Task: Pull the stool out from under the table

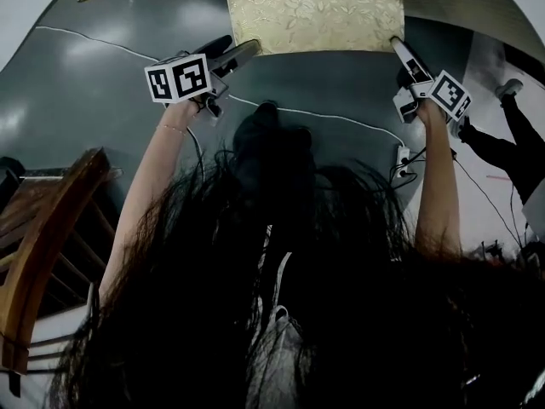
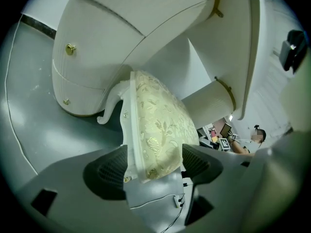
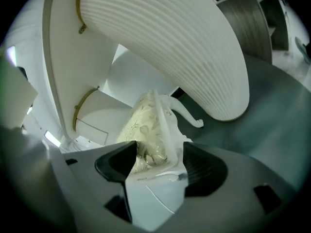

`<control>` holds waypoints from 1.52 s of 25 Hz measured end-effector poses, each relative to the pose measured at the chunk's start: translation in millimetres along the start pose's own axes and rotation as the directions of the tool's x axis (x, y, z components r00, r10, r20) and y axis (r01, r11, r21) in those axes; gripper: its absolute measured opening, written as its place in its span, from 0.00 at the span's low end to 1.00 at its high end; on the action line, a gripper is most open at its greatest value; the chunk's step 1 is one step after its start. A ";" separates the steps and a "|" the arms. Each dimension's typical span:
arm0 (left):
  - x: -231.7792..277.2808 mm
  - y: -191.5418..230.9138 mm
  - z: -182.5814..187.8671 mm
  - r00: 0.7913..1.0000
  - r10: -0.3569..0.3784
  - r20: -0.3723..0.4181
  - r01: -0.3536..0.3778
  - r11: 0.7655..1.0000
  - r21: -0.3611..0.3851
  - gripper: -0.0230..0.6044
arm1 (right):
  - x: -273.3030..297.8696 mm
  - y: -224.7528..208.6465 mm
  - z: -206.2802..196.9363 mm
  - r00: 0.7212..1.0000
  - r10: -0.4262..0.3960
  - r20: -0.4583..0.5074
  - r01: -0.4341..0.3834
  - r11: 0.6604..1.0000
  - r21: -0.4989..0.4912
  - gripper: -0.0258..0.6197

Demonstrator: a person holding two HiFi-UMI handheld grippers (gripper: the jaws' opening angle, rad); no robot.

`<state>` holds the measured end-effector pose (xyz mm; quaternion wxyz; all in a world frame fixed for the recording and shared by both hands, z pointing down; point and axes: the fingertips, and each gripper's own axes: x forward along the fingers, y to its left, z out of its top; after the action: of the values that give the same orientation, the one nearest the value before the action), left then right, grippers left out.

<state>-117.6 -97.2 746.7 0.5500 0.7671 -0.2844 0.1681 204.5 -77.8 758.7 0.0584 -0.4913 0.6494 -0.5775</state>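
Left gripper [image 2: 154,166] stood with its jaws wide apart around the near left corner of the cream-and-gold brocade-cushioned stool [image 2: 158,125], and the pads were not clamped on it. Right gripper [image 3: 160,165] likewise stood wide open, with the near right corner of the same seat between its jaws. The stool rested on the glossy grey floor [image 1: 102,100], directly ahead of the person and between both grippers. Its far end reached beneath the white ribbed table [image 2: 146,18]. One curved white stool leg [image 3: 187,116] was visible beside the seat.
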 end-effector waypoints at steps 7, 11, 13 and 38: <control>12.0 -9.9 -0.1 1.000 -0.023 0.000 0.023 0.999 -0.037 0.60 | -6.0 8.0 3.0 0.992 0.070 0.107 -0.077 0.995 0.066 0.47; 10.4 -8.6 -5.4 1.000 -0.004 0.010 0.005 0.998 -0.058 0.60 | -10.8 5.5 -2.5 0.990 0.025 0.137 -0.040 0.994 0.106 0.47; 12.7 -5.2 -5.6 1.000 0.011 0.017 -0.010 0.998 -0.057 0.60 | -8.6 1.0 -4.0 0.990 0.001 0.139 -0.017 0.993 0.113 0.47; 8.7 -2.0 -16.0 0.992 0.128 0.006 -0.124 0.968 -0.218 0.58 | -14.5 10.5 -6.3 0.989 -0.106 -0.107 0.119 0.984 0.132 0.47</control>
<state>-108.7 -83.8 755.5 0.6159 0.6843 -0.3548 0.1629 201.8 -64.8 745.1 0.0272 -0.4926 0.5811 -0.6473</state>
